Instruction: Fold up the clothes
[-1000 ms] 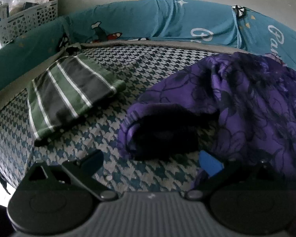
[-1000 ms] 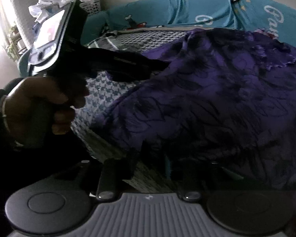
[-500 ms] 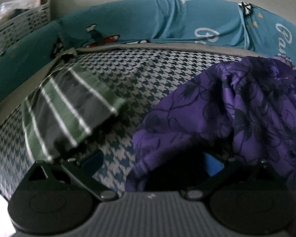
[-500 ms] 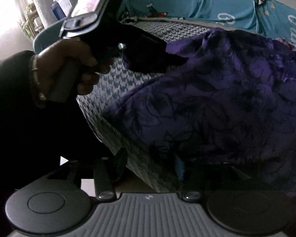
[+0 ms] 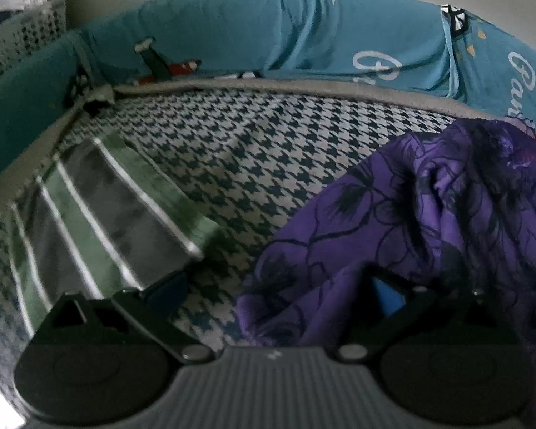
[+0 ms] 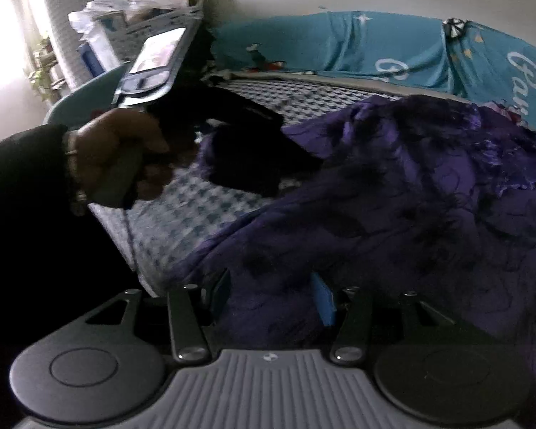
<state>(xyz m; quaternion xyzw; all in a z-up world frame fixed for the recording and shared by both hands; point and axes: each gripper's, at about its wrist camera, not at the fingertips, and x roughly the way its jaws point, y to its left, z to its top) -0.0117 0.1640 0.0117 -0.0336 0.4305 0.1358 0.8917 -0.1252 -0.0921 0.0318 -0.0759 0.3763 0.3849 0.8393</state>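
A purple floral garment lies crumpled on the right half of the houndstooth bed. My left gripper is open at the garment's left edge. A fold of the cloth reaches in between its fingers and covers the right one. In the right wrist view the same purple garment spreads across the bed and hangs over the near edge. My right gripper is shut on a bunch of that near hem. A hand holds the left gripper against the cloth.
A folded green and grey striped garment lies at the bed's left side. Teal printed cushions line the back. A white basket of things stands at the far left, near a bright window.
The left gripper has moved forward and down, so the purple fold now sits between its fingers. The right gripper has lifted a little with the hem in its jaws.
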